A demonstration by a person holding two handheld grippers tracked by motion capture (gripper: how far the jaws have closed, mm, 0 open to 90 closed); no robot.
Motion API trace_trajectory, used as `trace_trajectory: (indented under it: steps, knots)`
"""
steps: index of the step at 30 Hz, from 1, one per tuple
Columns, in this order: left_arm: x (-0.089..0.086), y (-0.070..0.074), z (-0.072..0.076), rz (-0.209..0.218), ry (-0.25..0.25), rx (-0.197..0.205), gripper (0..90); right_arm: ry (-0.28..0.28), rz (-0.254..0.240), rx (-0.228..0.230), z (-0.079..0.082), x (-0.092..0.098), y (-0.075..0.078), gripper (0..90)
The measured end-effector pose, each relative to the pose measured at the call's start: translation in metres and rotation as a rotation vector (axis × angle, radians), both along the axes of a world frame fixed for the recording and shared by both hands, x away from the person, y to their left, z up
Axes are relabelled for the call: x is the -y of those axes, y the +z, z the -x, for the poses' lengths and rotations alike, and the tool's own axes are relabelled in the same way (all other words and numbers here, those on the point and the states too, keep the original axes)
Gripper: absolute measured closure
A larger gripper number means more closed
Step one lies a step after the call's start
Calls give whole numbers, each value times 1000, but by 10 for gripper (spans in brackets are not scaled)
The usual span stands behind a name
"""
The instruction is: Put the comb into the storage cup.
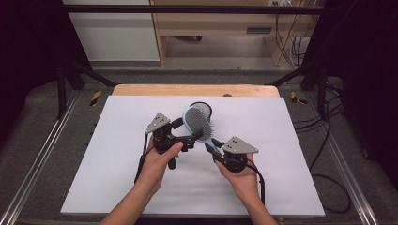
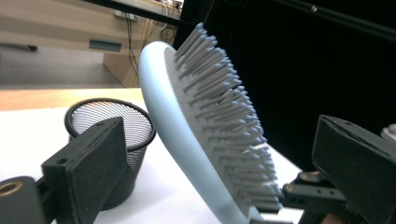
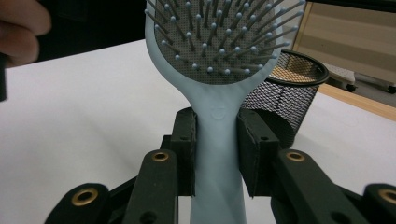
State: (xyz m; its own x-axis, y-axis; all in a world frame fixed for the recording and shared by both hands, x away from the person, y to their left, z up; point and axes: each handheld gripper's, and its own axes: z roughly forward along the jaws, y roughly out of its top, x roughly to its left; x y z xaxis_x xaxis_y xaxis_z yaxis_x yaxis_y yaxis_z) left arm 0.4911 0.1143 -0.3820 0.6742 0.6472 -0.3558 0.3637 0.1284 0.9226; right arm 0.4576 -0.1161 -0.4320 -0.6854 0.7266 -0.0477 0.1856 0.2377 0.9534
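Paddle hairbrush (image 1: 199, 123), pale blue with grey bristles, held above the white counter (image 1: 108, 154) by its handle. In the right gripper view the top of the brush head is cut off by the frame, and the lower end of the handle runs out of the bottom edge between the black fingers (image 3: 254, 158). The right gripper (image 1: 212, 145) has its fingers clamped on the handle, one pad pressed against each side just below the head. In the high view the handle is largely hidden behind this gripper and its grey three-cornered plate.

The left gripper (image 1: 191, 136) reaches toward the brush head from the back side; its fingers (image 2: 93, 158) stand wide apart, with the head rising between them in the left gripper view. Whether either pad touches the brush is hard to judge there; a gap appears on both sides. The right-hand finger in that view is cut off by the frame edge.

A black wire-mesh cup (image 1: 202, 106) stands upright on the counter just behind the brush. The brush head covers most of it in the high view, and the left finger hides its base in the left gripper view. Its interior looks empty where the mesh wall shows, though the bottom cannot be seen.
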Motion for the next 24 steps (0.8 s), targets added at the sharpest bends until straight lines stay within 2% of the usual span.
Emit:
trace_trajectory:
  steps: [4, 8, 11, 17, 24]
  knots:
    - [1, -2, -4, 30, -12, -11, 63, 11, -11, -1, 1, -2, 0, 697]
    - [1, -5, -5, 32, -18, -16, 92, 20, -25, -5, 1, -2, 0, 697]
    - [2, -6, -7, 57, -24, -29, 120, 21, -31, -7, 1, -2, -1, 697]
    - [4, -6, -8, 65, -13, -32, 156, 21, -30, -4, 1, -3, -1, 697]
    - [1, -6, -9, 93, 1, -51, 254, 21, -37, -6, 2, -4, -1, 697]
